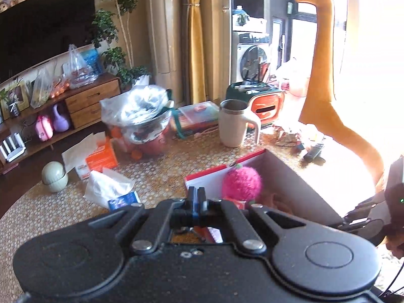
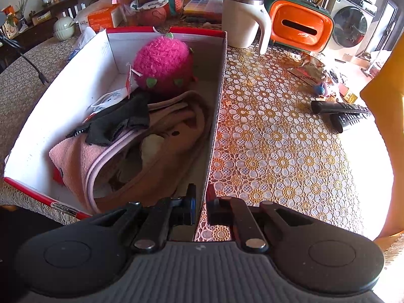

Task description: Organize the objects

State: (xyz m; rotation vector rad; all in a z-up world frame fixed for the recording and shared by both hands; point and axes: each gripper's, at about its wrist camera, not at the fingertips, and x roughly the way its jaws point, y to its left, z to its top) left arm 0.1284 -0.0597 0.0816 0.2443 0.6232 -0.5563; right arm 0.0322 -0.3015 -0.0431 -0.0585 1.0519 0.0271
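Note:
A red-rimmed cardboard box (image 2: pixel 106 58) stands on the lace-covered table. Inside lie a fuzzy pink plush ball (image 2: pixel 162 64), a black cloth (image 2: pixel 118 123), a pink towel (image 2: pixel 73 159) and a tan pouch (image 2: pixel 171 136). My right gripper (image 2: pixel 201 197) is shut on the box's right wall (image 2: pixel 217 116), one finger inside and one outside. In the left wrist view my left gripper (image 1: pixel 197 194) is shut with nothing between its fingers, raised over the near end of the box (image 1: pixel 285 174), with the plush ball (image 1: pixel 241 183) just beyond it.
A beige mug (image 2: pixel 242 17) and an orange tissue holder (image 2: pixel 299 27) stand behind the box. Two remotes (image 2: pixel 346 113) and snack wrappers (image 2: pixel 306 68) lie to the right. To the left are a tissue pack (image 1: pixel 111 189), an orange carton (image 1: pixel 101 157), a green jar (image 1: pixel 54 178) and a bagged bowl (image 1: pixel 144 116).

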